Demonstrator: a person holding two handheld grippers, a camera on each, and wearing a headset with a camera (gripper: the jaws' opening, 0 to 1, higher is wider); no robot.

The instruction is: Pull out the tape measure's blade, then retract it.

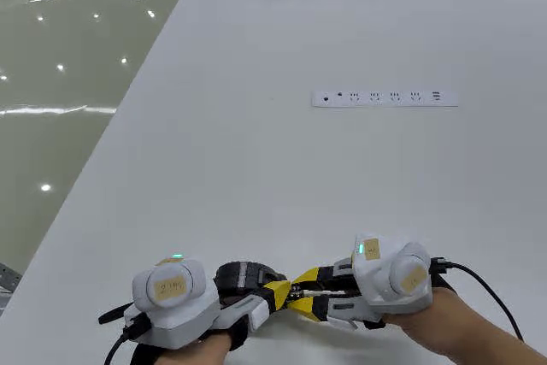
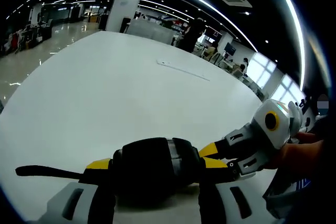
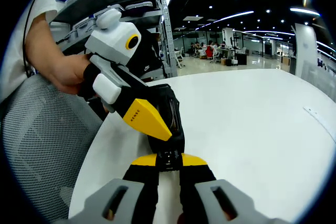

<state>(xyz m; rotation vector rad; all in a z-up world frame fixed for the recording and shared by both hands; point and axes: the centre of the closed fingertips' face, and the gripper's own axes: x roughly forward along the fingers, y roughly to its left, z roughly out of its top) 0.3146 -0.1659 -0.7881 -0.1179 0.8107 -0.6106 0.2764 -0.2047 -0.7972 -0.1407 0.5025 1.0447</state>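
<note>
**Head view.** White table (image 1: 256, 83), with a power strip (image 1: 385, 98) lying well apart toward the far side. The black tape measure (image 1: 242, 277) is at the near edge, clamped in the left gripper (image 1: 253, 295). The right gripper (image 1: 299, 291) meets it nose to nose, its yellow tips against the right end of the case. No length of blade shows between the two, so the pull is judged not yet begun.

**Left gripper view.** The case sits between this gripper's own jaws, which are closed on its two opposite sides. The right gripper comes in from the right, its tips touching the case.

**Right gripper view.** This gripper's jaws are pinched together on the small blade tip (image 3: 168, 159) at the mouth of the case (the hold looks narrow, on the very end of the tab). The left gripper's yellow jaw lies across the side of the case.

**Risks, as judged.**
- A thin purchase on the tab may slip once the spring resists, and the blade would snap back into the case.
- Pulling off the line of the mouth could kink the blade, or twist the case within the left jaws.
- The case is close to the table's edge, so a slackened left grip could send it over.
- On the retract, letting go outright — rather than walking the tab home — would let the tip slam into the case.
</note>
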